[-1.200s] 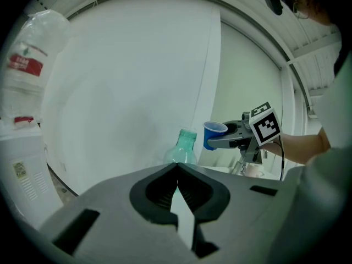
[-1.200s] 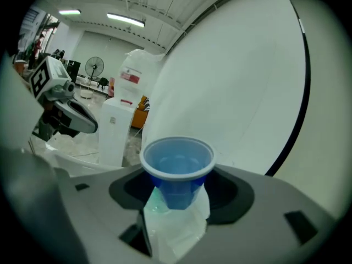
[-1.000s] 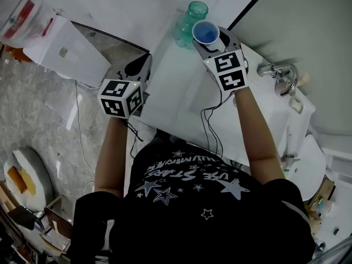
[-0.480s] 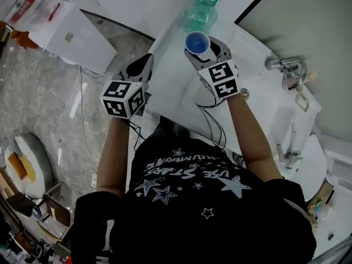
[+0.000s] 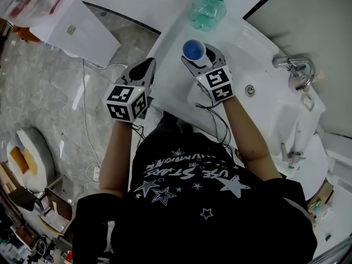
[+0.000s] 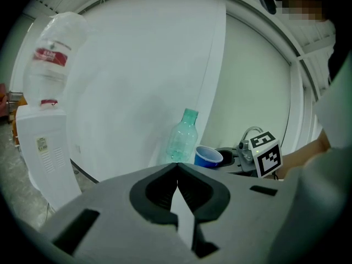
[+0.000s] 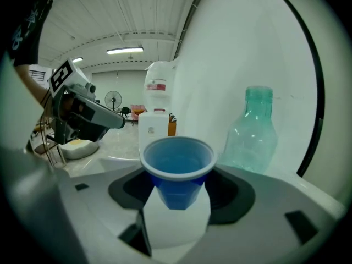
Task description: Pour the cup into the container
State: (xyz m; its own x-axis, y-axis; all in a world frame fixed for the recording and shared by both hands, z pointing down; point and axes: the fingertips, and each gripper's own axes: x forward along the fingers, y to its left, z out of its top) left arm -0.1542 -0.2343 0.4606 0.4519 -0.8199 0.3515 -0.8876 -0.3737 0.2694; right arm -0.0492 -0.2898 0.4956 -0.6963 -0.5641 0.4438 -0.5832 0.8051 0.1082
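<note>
Right gripper [image 5: 200, 58] clamped on the blue cup [image 7: 177, 166], jaws set wide, one either side of the wall just under the rolled rim; cup upright, mouth up, over the white counter [image 5: 175, 95], whether its base touches the surface cannot be told; contents not readable, the inside shows only blue; green translucent bottle [image 5: 209, 7] stands near, beyond the cup, uncapped, narrow-necked, most likely the container meant; tap [image 5: 294, 66] well apart to the right; left gripper [image 5: 141, 71] closed tip to tip on nothing, out past the counter's left edge; handling, as judged: cup looks thin moulded plastic, light, walls springy, so a hard squeeze would oval the mouth and push liquid over the lip, while a slack one lets the smooth taper slide down through the pads; the present hold high under the rim seems the best place, since the rim stiffens the wall there and acts as a stop; bottle looks light and tall, easy to knock over with a nudge, and the small mouth calls for a slow tilt with the cup's lip close above it; the free left gripper could steady the bottle at its shoulder
</note>
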